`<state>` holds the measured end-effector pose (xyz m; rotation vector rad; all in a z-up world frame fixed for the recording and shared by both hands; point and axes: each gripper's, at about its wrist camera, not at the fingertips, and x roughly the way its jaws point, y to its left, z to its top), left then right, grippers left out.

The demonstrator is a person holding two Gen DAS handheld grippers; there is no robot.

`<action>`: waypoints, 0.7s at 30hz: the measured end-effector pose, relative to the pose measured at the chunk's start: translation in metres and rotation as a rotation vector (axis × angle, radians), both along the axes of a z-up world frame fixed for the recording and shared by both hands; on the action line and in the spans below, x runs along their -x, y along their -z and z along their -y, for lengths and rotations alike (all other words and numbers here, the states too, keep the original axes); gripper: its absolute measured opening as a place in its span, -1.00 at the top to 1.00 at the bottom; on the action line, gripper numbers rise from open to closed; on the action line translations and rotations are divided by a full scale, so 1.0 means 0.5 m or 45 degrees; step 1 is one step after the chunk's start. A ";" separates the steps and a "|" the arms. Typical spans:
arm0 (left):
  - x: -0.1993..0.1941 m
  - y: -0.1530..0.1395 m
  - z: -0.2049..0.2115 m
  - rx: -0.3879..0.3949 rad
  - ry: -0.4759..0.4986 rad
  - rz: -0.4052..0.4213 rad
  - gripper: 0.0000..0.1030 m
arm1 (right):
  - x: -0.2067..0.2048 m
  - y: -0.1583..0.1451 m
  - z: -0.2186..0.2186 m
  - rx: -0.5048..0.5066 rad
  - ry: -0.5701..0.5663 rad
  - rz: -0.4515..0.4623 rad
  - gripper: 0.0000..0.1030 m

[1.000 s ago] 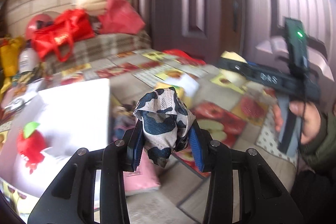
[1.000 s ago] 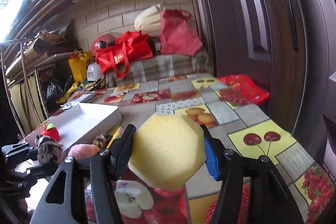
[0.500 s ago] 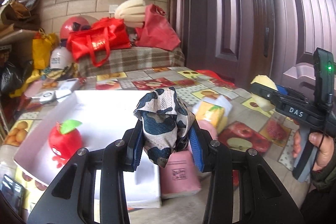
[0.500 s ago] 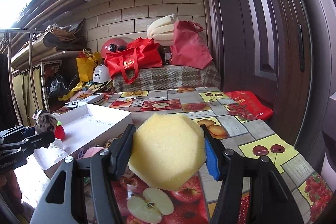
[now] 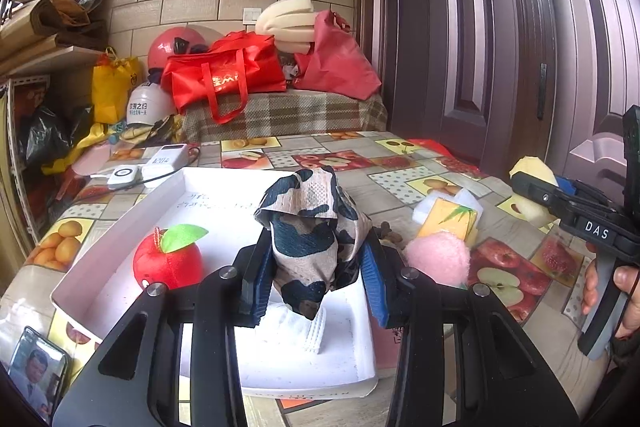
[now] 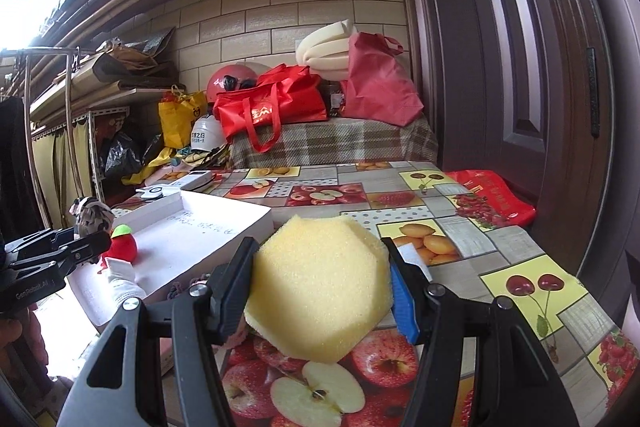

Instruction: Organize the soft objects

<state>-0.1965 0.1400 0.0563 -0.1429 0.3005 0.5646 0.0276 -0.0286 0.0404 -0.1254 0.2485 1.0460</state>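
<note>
The left tool (image 5: 314, 267) clamps a patterned cloth (image 5: 312, 227) above the white tray (image 5: 120, 259) for dropping; the right tool (image 6: 320, 291) clamps a yellow sponge (image 6: 316, 283) over the table (image 6: 460, 239).

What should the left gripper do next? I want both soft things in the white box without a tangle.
Probably lower and open the left gripper first: its patterned cloth already hangs over the white box, beside the red plush apple. The right gripper, shut on the yellow sponge, is off to the box's side.
</note>
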 end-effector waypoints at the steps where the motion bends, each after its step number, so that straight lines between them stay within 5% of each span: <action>1: 0.000 0.000 0.000 0.000 -0.001 0.001 0.25 | 0.002 0.000 -0.003 0.003 -0.006 -0.001 -0.18; 21: 0.009 0.002 -0.020 0.017 -0.040 -0.015 0.25 | 0.039 0.016 -0.090 0.078 -0.141 -0.063 -0.18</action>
